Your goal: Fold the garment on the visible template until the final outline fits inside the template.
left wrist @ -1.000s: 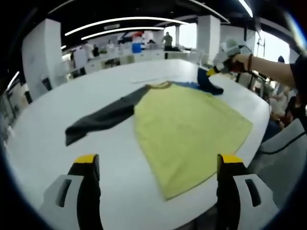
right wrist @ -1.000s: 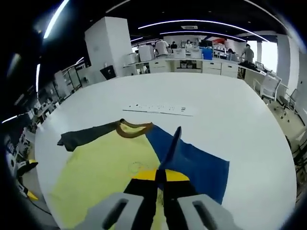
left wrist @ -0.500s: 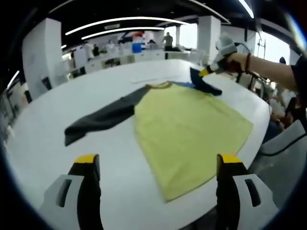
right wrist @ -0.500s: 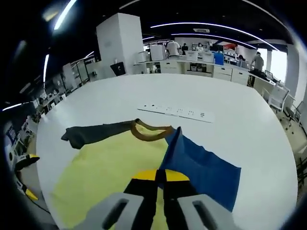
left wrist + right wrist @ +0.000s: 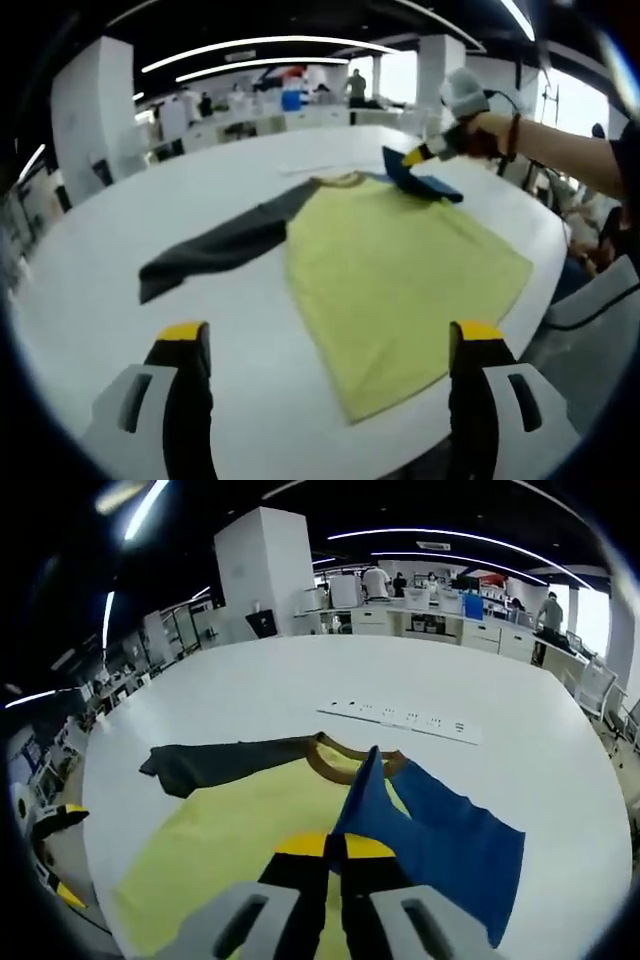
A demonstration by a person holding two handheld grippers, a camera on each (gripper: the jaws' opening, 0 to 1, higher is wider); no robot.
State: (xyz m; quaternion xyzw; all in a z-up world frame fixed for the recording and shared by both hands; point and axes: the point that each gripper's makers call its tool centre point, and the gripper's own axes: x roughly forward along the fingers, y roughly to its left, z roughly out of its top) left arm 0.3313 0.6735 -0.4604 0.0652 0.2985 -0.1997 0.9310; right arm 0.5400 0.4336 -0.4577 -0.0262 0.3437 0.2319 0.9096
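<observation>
Fabric like this is light and limp, so the garment (image 5: 400, 265) will sag and drag wherever it is unsupported; hems and sleeve ends look like the best grips. It lies flat on the white surface (image 5: 90, 270) at mid-frame in the left gripper view, grey sleeve (image 5: 215, 245) stretched leftward. The right tool (image 5: 335, 845) is clamped on the raised blue sleeve (image 5: 440, 840), low centre in its view. The left tool (image 5: 325, 345) hangs open and empty at the bottom.

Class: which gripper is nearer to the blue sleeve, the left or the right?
Right. The right gripper is shut on the blue sleeve, lifting its edge. The left gripper is open, hanging over the shirt's hem at the table's opposite side.
</observation>
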